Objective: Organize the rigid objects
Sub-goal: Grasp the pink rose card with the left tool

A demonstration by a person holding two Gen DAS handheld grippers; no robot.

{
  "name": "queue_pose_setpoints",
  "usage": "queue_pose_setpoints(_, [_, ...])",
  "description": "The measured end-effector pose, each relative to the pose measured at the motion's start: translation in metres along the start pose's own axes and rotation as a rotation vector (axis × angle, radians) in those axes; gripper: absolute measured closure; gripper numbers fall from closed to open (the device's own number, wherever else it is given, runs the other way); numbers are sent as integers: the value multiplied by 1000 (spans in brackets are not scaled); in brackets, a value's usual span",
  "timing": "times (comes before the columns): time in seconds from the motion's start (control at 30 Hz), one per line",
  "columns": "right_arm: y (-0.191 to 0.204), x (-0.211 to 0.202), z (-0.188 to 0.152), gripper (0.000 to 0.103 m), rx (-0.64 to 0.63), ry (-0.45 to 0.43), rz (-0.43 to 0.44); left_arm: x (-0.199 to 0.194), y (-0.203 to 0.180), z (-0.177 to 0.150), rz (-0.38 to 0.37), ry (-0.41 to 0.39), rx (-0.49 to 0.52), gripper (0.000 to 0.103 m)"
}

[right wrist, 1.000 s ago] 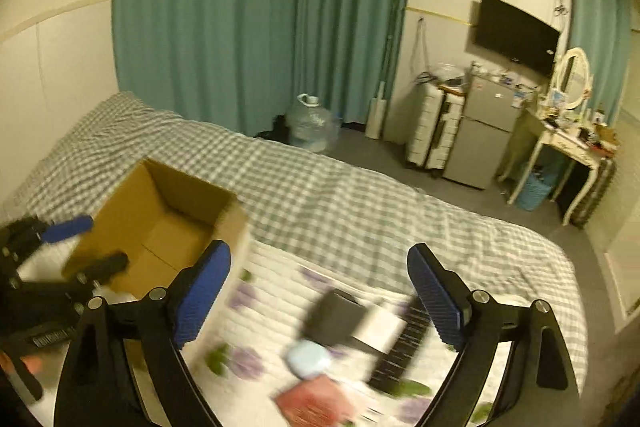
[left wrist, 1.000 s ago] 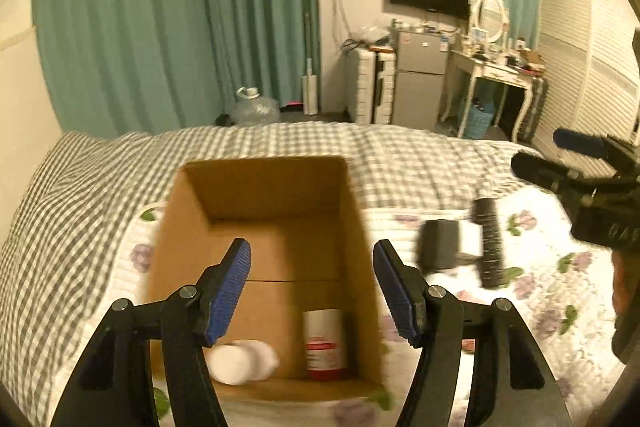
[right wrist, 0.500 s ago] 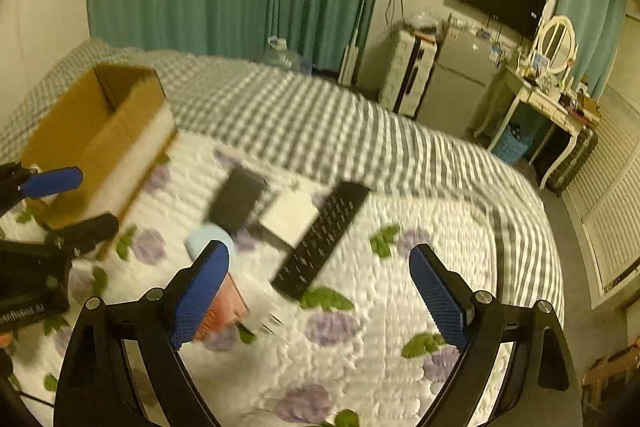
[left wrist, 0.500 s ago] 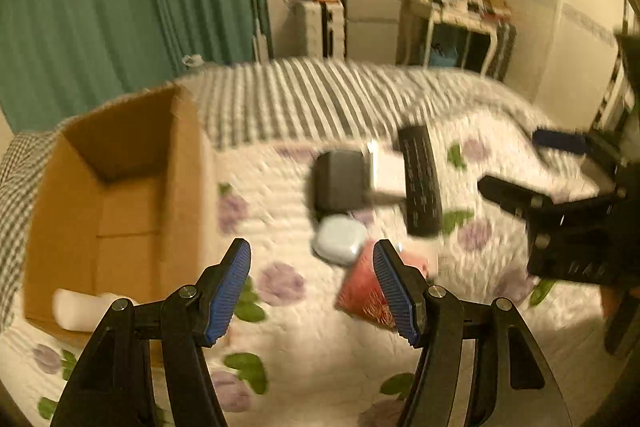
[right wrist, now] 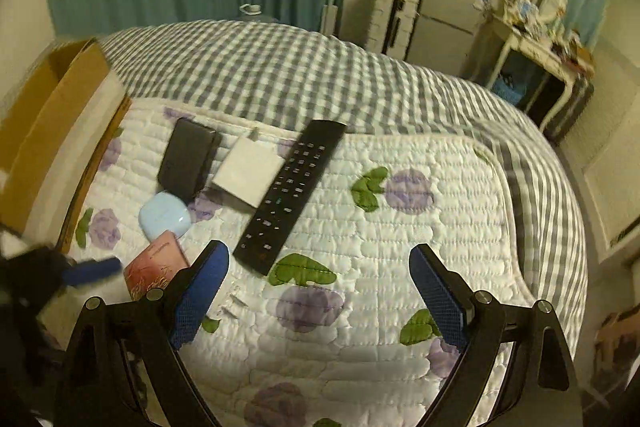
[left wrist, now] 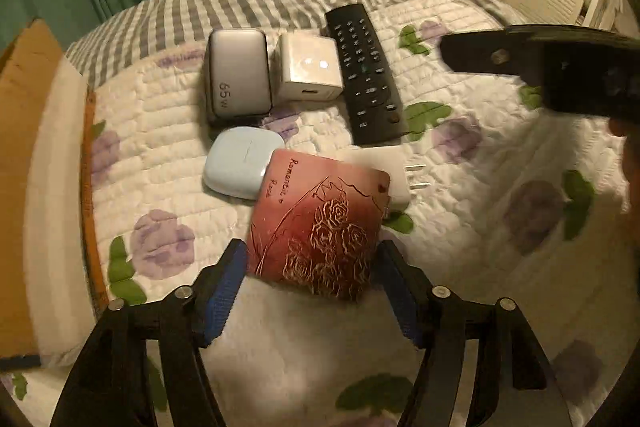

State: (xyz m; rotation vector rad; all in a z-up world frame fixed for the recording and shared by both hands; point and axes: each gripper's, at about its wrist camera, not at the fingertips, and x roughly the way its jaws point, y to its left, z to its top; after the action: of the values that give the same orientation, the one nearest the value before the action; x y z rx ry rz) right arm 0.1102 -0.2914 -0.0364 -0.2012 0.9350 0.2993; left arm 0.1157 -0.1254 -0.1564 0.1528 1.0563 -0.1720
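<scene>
A red box [left wrist: 316,223] embossed with roses lies on the flowered quilt [left wrist: 500,167]. My left gripper [left wrist: 312,247] points down at it, one finger on each side of its near end; the jaws are opening and the pads do not press on it. Beyond it lie a pale blue earbud case [left wrist: 238,169], a grey power bank [left wrist: 238,75], a white cube charger [left wrist: 308,67], a black remote [left wrist: 364,75] and a white plug adapter [left wrist: 390,175]. My right gripper [right wrist: 319,251] hangs open over bare quilt just right of the remote [right wrist: 292,195], holding nothing.
An open cardboard box [right wrist: 52,115] stands at the quilt's left edge, next to the items. A grey checked blanket [right wrist: 280,75] covers the far bed. Past the bed stand teal curtains, a small fridge and a dressing table. The left gripper [right wrist: 92,269] shows blurred at the right view's lower left.
Both grippers have swung away from the cardboard box and sunk towards the quilt. The left one now has the red box between its fingers; the right one has come down beside the remote.
</scene>
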Motion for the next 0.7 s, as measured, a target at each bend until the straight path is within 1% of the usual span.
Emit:
queue_pose_setpoints(0.1, [-10,6,-1,11,47,25,8,19,-4,7,25,5,29,29])
queue_pose_setpoints(0.2, [-13,12,-1,11,61,45,19,25,1,11,1,-11,1,28])
queue_pose_setpoints(0.3, [-12,15,-1,11,55,48,33,19,9,10,-31,-28,-17,31])
queue_pose_setpoints(0.4, [-6,17,-1,11,25,44,70,2,22,5,-35,-51,-58,33])
queue_pose_setpoints(0.47, [1,19,0,11,-6,45,95,-9,33,0,-22,-64,-85,33])
queue_pose_setpoints(0.5, [7,20,0,11,-33,43,114,-13,38,-1,-11,-66,-97,35])
queue_pose_setpoints(0.57, [19,21,0,11,-88,44,146,-22,47,-2,10,-78,-128,59])
queue_pose_setpoints(0.6, [25,22,-1,11,-118,46,163,-26,52,-3,19,-77,-138,68])
queue_pose_setpoints(0.7, [49,28,-5,17,-233,69,206,-28,54,-4,17,-68,-132,68])
